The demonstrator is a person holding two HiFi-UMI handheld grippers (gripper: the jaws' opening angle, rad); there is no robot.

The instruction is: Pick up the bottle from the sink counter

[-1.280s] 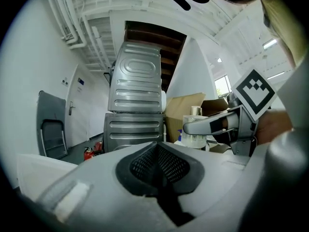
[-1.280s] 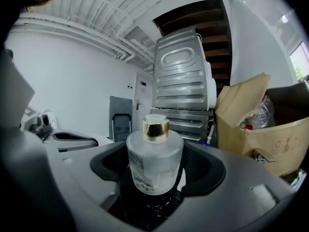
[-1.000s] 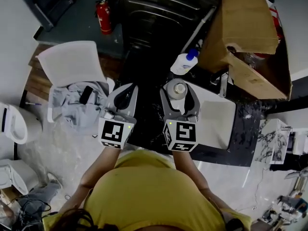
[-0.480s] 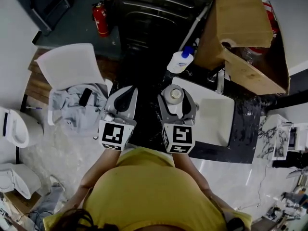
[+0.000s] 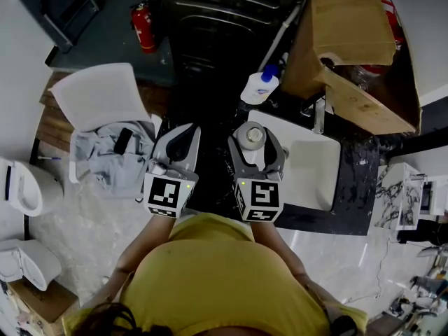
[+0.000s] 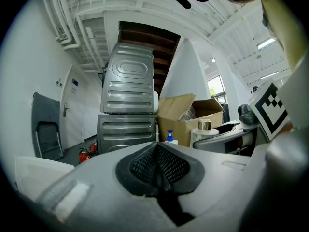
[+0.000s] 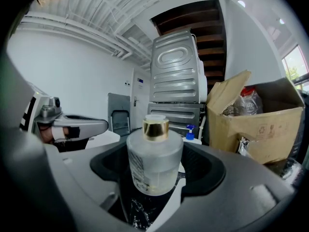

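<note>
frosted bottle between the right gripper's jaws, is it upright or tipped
Upright. In the right gripper view the frosted bottle has its gold cap straight on top and its sides vertical between the jaws.

This looks like a bare workshop or loft with bathroom fittings set up in it, not a lived-in home. A black marbled sink counter [image 5: 353, 187] carries a white basin [image 5: 315, 177] and a tap [image 5: 320, 115], with a pump bottle [image 5: 259, 86] beside them and a toilet [image 5: 17, 184] off to the side. Around these stand stacked grey metal machines [image 6: 128, 105], a big open cardboard box [image 5: 350, 26] and a red fire extinguisher [image 5: 143, 26]. Overhead run exposed white beams and pipes [image 6: 96, 4], and the underside of a staircase [image 6: 145, 35] shows
</note>
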